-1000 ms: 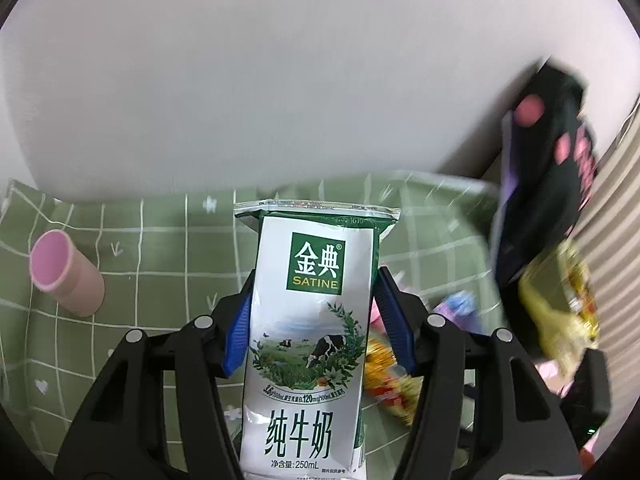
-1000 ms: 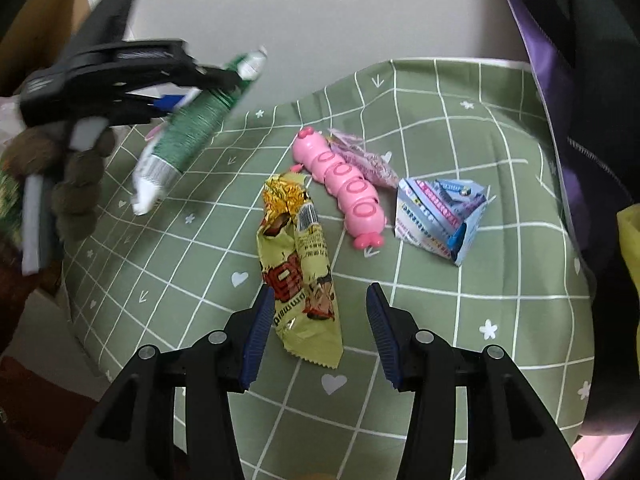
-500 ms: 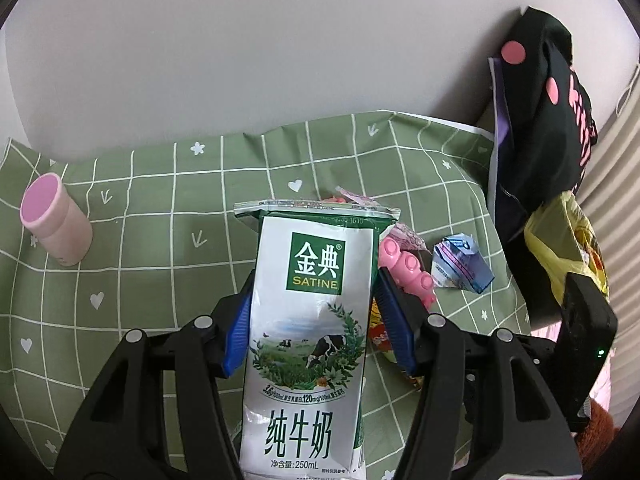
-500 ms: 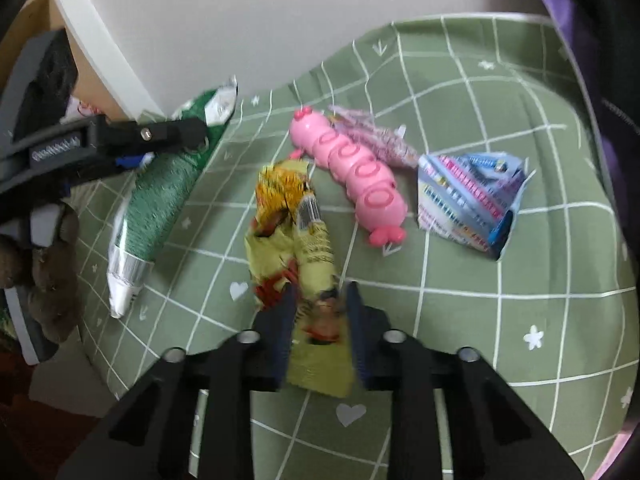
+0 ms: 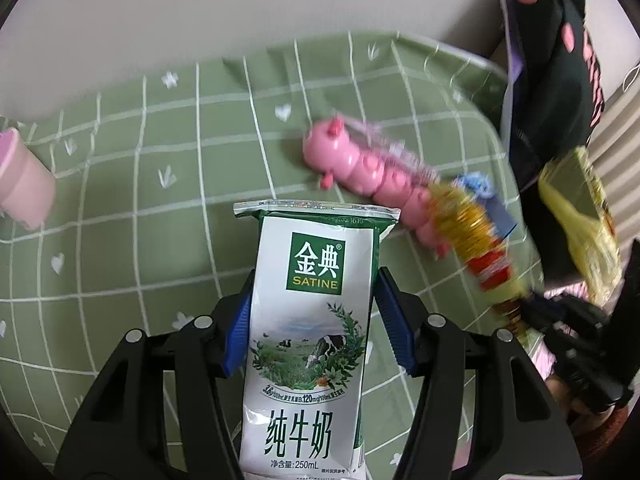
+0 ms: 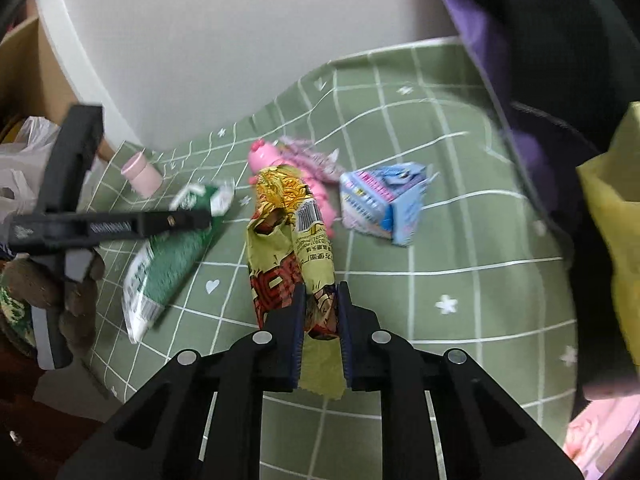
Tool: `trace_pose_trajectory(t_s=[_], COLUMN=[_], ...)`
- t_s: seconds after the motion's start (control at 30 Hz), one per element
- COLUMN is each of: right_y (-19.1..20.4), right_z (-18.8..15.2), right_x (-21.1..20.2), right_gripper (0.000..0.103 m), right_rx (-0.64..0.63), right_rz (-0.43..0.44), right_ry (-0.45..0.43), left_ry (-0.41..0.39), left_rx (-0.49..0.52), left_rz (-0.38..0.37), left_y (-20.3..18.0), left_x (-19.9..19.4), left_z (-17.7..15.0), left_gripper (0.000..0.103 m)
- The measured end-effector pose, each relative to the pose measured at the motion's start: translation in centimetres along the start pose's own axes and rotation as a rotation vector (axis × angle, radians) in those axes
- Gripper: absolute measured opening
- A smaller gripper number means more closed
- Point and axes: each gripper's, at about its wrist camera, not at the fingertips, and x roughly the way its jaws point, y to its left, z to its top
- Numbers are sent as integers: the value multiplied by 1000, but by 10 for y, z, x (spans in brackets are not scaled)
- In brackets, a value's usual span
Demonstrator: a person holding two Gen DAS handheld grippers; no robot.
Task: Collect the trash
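Note:
My left gripper (image 5: 314, 308) is shut on a green and white milk pouch (image 5: 312, 328) and holds it above the green checked cloth (image 5: 140, 248). It also shows in the right wrist view (image 6: 168, 256). My right gripper (image 6: 321, 320) is shut on a yellow snack wrapper (image 6: 292, 248) and holds it lifted off the cloth; the wrapper also shows in the left wrist view (image 5: 476, 248). A pink caterpillar toy (image 5: 360, 168), a pink crinkled wrapper (image 6: 312, 156) and a blue folded carton (image 6: 384, 204) lie on the cloth.
A pink cup (image 5: 22, 180) lies at the cloth's left end. A black and purple bag (image 5: 548, 60) and a yellow plastic bag (image 5: 580, 216) stand at the right. A cardboard box (image 6: 24, 76) and white plastic bag (image 6: 16, 168) are at the left.
My right gripper has lifted the yellow wrapper off the cloth. My left gripper with the milk pouch has moved closer to the pink toy.

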Motion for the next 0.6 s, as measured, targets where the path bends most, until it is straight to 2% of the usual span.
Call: trace_pose_trajectory(t_s=[0.03, 0.23, 0.43, 0.6], right_y=[-2, -6, -3, -5], right_z=[-1, -5, -9, -7], right_x=[-3, -10, -15, -27], right_gripper=[15, 15, 15, 15], right_rx=[2, 18, 25, 32], right_rz=[-7, -15, -27, -56], right_ry=[-6, -17, -17, -35], left_ry=[30, 71, 119, 116], left_rx=[0, 12, 89, 125], left_rz=[0, -10, 28, 62], left_y=[0, -3, -14, -24], left_x=[6, 9, 14, 11], left_z=[-1, 2, 8, 16], left_gripper=[54, 54, 55, 52])
